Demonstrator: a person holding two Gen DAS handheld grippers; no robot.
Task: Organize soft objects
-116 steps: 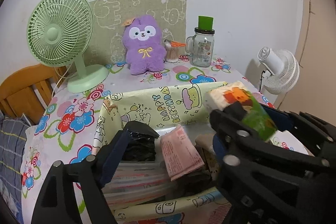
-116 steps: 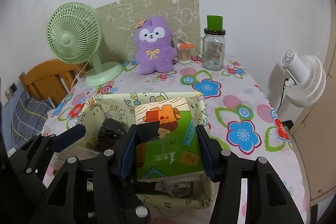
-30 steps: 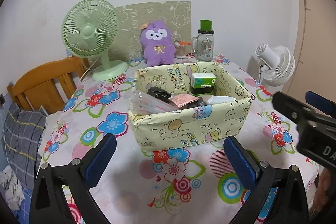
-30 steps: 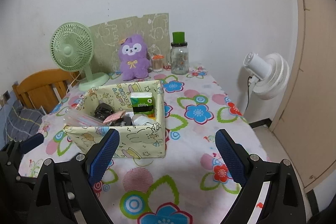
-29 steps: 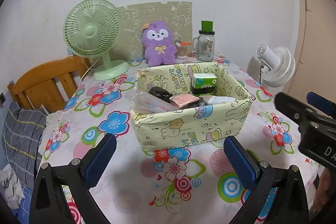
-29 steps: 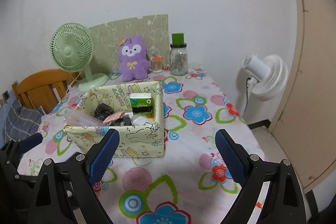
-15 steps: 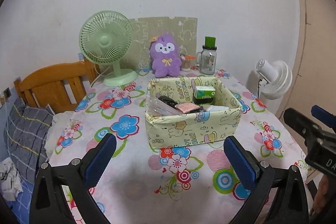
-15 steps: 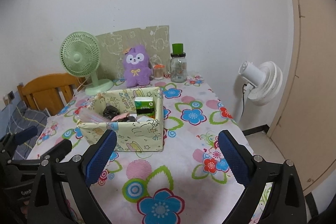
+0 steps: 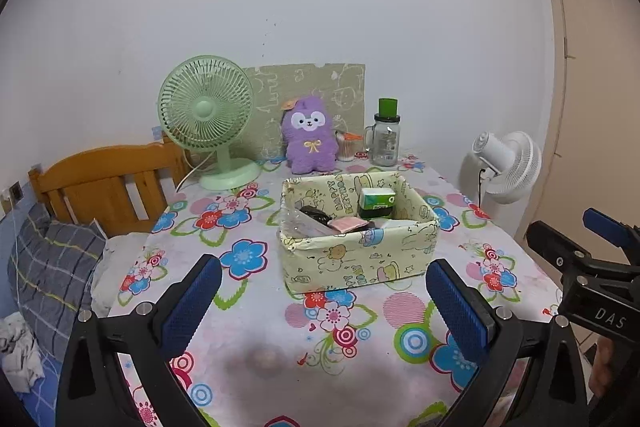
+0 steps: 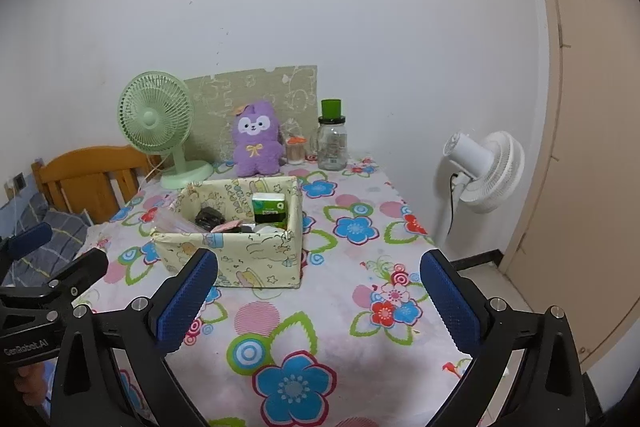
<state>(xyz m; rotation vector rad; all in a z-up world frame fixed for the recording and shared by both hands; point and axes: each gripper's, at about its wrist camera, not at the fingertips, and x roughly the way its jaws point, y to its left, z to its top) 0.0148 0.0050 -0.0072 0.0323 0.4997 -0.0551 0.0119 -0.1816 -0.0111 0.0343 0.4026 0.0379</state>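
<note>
Hand-held gripper (image 9: pixel 324 291) before fabric box (image 9: pixel 360 259).

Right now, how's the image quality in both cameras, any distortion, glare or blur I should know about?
Left wrist view: strong fisheye bending, dark corners, the door frame curves; soft even light, no glare; the fabric box looks sharp. Right wrist view: the same warping and dark rim; the white fan and purple plush are clear, with only faint shadows on the tablecloth.

left gripper (image 9: pixel 324 291) spread wide, empty; tissue pack (image 9: pixel 376 198) upright in box (image 9: pixel 360 259)
</note>
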